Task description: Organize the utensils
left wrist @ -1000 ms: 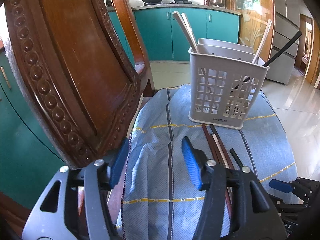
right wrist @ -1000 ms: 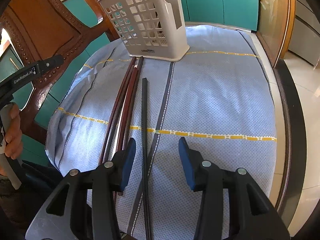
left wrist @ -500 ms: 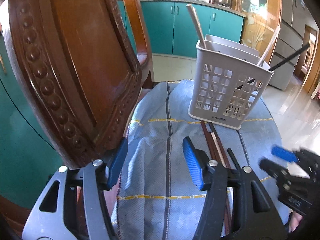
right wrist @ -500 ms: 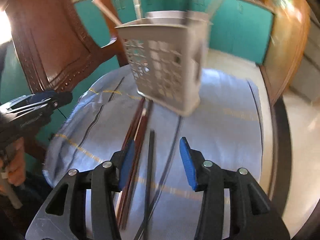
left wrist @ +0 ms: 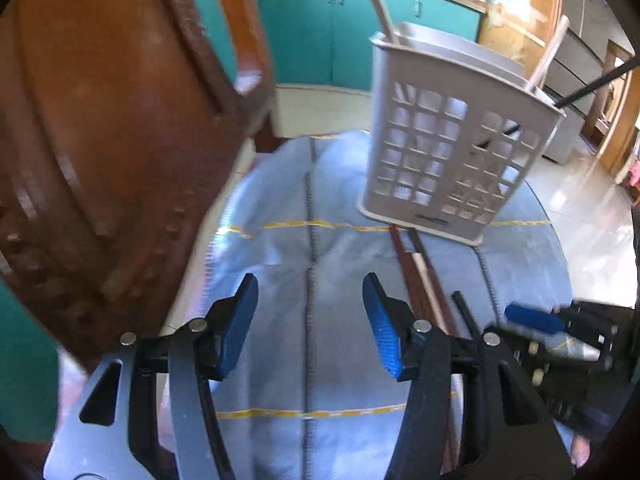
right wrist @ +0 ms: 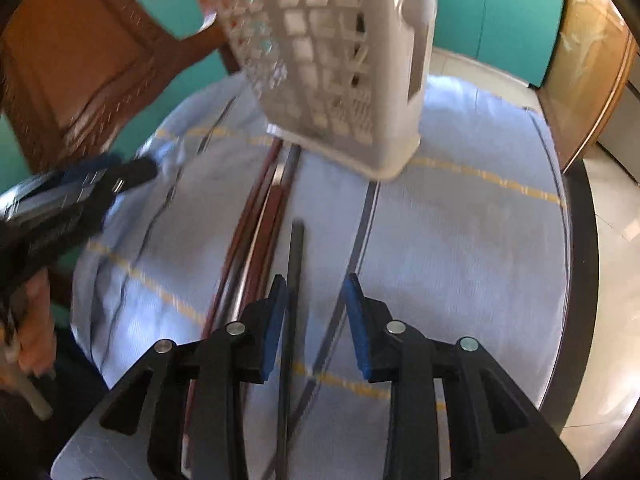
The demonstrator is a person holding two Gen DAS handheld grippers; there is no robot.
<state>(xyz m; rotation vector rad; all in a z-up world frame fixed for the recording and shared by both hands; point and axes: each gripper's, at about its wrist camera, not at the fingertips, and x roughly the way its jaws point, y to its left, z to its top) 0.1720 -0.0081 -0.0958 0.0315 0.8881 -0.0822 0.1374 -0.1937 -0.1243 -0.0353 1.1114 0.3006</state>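
Observation:
A white slotted utensil basket (left wrist: 448, 152) stands on the blue cloth (left wrist: 280, 280), with pale and black chopsticks sticking out of it. The basket (right wrist: 340, 60) looms near the top of the right wrist view. Brown chopsticks (right wrist: 260, 232) and one black chopstick (right wrist: 296, 252) lie on the cloth in front of it. My right gripper (right wrist: 316, 308) hovers over the black chopstick, which runs between the jaws beside the left pad; the jaws are closing and do not press on it. My left gripper (left wrist: 310, 312) is open, narrowing slightly, with only cloth between its pads.
A carved wooden chair back (left wrist: 100, 140) stands close on the left of the round table. The dark table rim (right wrist: 584, 280) curves along the right. Teal cabinets (left wrist: 320, 24) line the back. A hand (right wrist: 36, 340) holds the left gripper (right wrist: 80, 192).
My right gripper's jaws have narrowed and it has shifted so the black chopstick lies between them. The left gripper has dipped toward the cloth. The basket looks closer in both views.

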